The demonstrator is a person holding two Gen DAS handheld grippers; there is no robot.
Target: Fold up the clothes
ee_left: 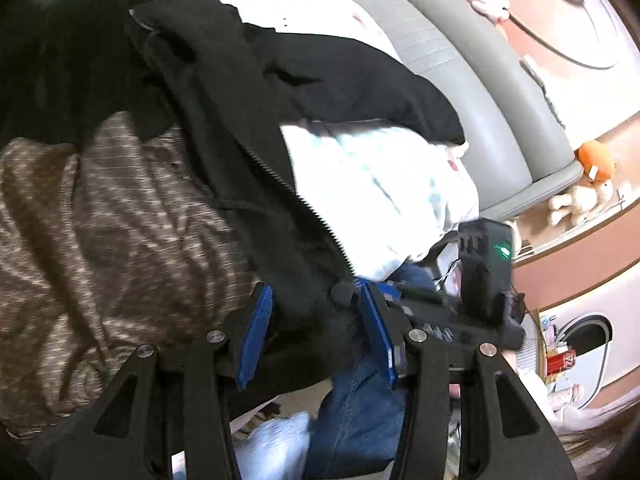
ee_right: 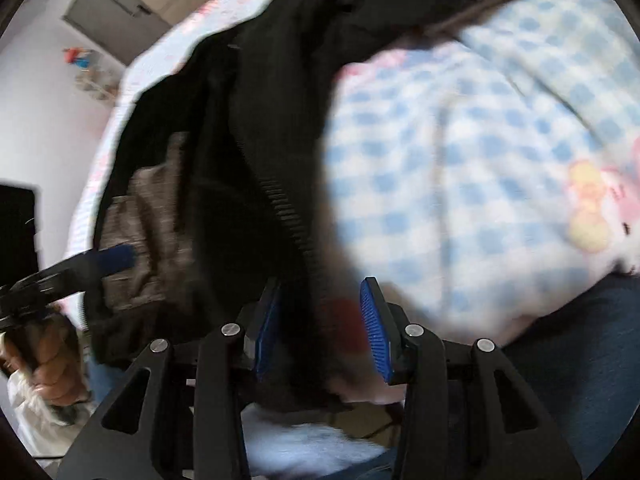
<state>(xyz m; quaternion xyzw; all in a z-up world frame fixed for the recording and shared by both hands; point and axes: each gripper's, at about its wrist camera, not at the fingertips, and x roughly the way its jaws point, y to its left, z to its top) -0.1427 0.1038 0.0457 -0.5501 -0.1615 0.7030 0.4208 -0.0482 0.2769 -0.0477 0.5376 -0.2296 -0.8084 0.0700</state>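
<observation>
My left gripper (ee_left: pixel 316 312) and right gripper (ee_right: pixel 324 324) each stand apart, straddling the zipper edge of the black jacket (ee_left: pixel 248 128), which sprawls on the bed (ee_right: pixel 460 152) near its edge. It looks soft and floppy; I'd pinch beside the zipper.

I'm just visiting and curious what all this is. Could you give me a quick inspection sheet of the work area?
Surface: bed with blue checked sheet.
Job's things: black zip jacket, brown lining showing.
Clutter: white cloth.
Grippers: left gripper and right gripper each have jacket fabric between parted fingers; grip unclear.
Cables: thin wire by the black device.
Surroundings: grey bed frame, soft toys, red can.
</observation>
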